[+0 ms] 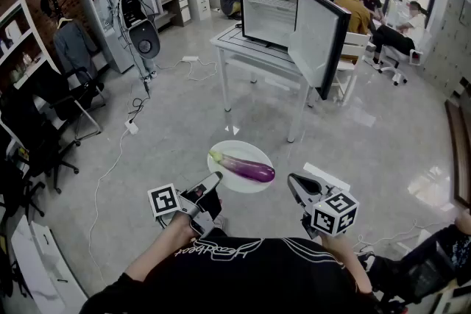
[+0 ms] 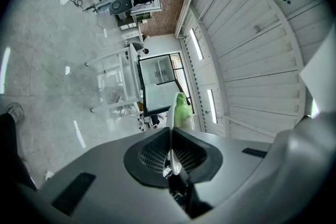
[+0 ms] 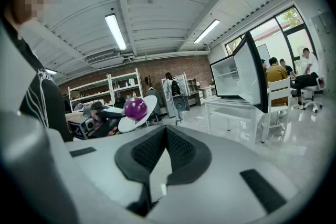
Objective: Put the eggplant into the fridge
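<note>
Between the fingers of the left gripper, the rim of a white plate is sitting clamped by the jaws. The purple eggplant is lying across the plate just beyond those fingertips, its green stem end lying closest to them. Just to the right of the plate, the right gripper is hovering with its fingers pressed together on nothing, apart from the rim, while well ahead of both pairs of fingertips the fridge is standing on a white table with its door hanging wide open.
</note>
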`<state>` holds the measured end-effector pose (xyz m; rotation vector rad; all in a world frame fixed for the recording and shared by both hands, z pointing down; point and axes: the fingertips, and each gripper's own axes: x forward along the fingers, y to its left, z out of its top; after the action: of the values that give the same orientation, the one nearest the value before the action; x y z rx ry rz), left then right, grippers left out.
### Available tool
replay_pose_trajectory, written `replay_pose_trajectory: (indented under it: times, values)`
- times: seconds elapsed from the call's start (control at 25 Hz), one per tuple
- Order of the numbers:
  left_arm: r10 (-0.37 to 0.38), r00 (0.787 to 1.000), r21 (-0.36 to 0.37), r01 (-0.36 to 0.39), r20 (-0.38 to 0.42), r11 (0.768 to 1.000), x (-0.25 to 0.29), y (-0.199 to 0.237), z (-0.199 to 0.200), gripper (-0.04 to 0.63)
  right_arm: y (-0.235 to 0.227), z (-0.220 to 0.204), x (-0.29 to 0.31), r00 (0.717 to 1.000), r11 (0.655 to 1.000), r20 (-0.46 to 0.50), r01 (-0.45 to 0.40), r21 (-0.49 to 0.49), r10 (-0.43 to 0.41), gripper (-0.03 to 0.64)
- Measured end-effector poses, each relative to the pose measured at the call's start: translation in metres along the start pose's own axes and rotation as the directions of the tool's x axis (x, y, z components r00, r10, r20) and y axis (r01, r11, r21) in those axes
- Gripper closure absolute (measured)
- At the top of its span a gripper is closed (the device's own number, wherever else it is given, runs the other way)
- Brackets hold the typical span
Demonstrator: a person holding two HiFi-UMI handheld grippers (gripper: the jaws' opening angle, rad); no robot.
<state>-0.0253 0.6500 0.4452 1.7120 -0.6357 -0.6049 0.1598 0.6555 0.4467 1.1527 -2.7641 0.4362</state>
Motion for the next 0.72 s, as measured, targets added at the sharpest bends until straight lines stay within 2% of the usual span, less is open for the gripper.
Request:
replay_pose_trajectory:
  times: [0.52,0.72]
  values:
    - [0.001,1.0,0.014,-0.001,-0.002,1.0,0.005,-0.004,-0.007,0.572,-0.002,0.001,-0.008,1.0,1.0,0.006,0.001,-0.017,-0.001,0.609]
    - [0.02,1.0,0.023,-0.02,0.005,1.0,0.017,-0.001,-0.009,0.572,-0.018,-0.004,-0.004,1.0,1.0,0.011,-0.001,0.01,0.001,0.609]
